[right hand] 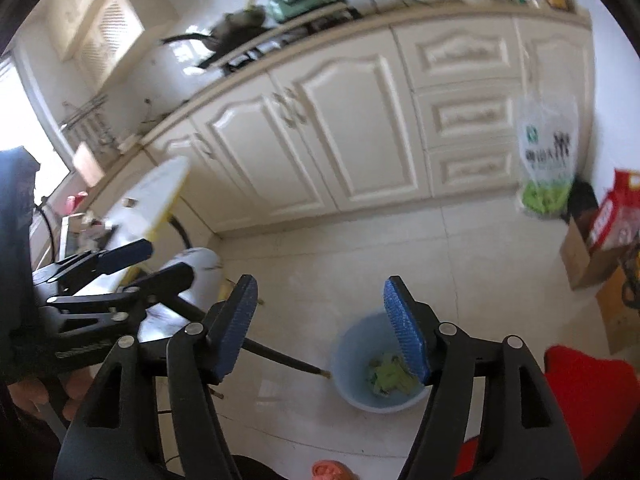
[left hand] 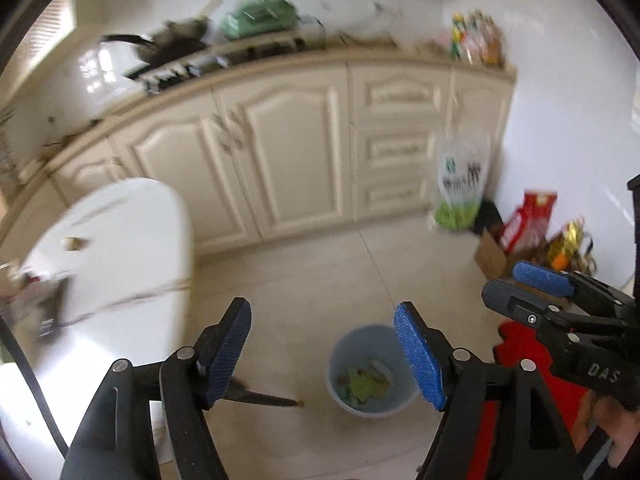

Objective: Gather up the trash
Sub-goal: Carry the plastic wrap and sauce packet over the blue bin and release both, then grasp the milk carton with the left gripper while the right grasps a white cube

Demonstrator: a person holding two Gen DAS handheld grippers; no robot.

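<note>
Left wrist view: the left hand-held gripper (left hand: 322, 356) hangs above the tiled floor (left hand: 312, 280) with its jaws spread wide and nothing between the blue pads (left hand: 420, 360). The pale blue bin (left hand: 360, 400) stands on the floor just below and between the fingertips, slightly toward the right pad, with green and pale scraps of trash (left hand: 364, 384) lying in its bottom. A thin dark rod (left hand: 272, 400) lies on the floor, its tip near the bin's left side. Bare tiles run from the bin to the cream cabinets (left hand: 280, 152); a white rounded table (left hand: 120, 248) crowds the left, and boxes (left hand: 524, 224) and a printed plastic bag (left hand: 460, 176) fill the right corner. The right hand-held gripper (left hand: 516, 284) reaches in from the right edge, apart from the bin.

Right wrist view: the right hand-held gripper (right hand: 320, 328) is also spread and empty — its right pad (right hand: 406, 344) overlaps the bin (right hand: 360, 380) in the picture, without touching it as far as the blur allows. The trash (right hand: 388, 372) sits inside. The left hand-held gripper (right hand: 160, 260) shows at the left, open, over the table's edge (right hand: 160, 200). Something red (right hand: 592, 400) lies at the lower right.
</note>
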